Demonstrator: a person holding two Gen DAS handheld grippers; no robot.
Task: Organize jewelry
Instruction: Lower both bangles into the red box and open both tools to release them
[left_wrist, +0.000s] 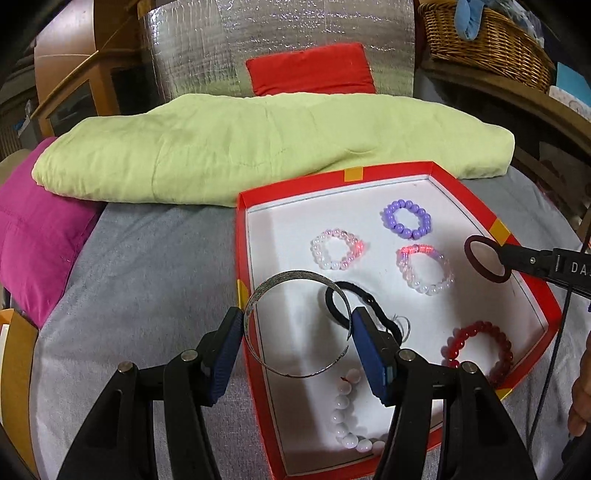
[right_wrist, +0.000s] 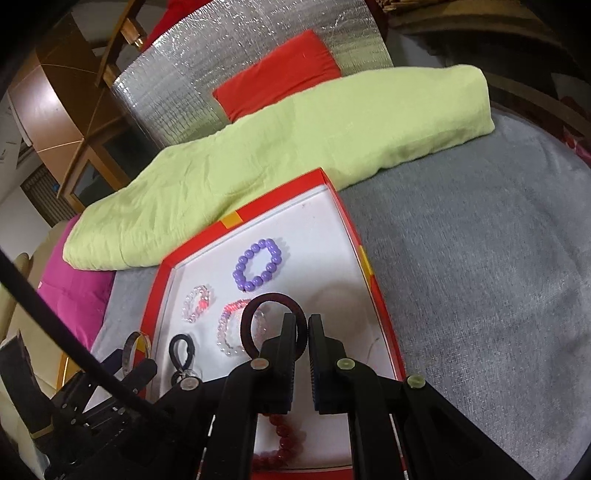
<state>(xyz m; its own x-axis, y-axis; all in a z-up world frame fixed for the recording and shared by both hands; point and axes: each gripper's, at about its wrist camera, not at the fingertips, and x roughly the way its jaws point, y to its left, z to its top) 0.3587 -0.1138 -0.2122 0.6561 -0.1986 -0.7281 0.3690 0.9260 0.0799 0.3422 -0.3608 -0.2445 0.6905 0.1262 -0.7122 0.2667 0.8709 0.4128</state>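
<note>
Grey bedspread (left_wrist: 147, 258) carries red cardboard tray (left_wrist: 369, 173); left gripper (left_wrist: 297, 326) clamps thin silver metal bangle (left_wrist: 295, 280) half-wide, right gripper (right_wrist: 303, 325) pinches dark maroon ring-shaped hair tie (right_wrist: 255, 314), both angled downward

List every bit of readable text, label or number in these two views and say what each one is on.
"DA": white letters on the black body of the right hand-held gripper, cut off by the picture's right edge in the left wrist view, so the rest of the word cannot be read.
The red box carries only plain yellow patches with no print.
Nothing legible appears in the right wrist view.
</note>
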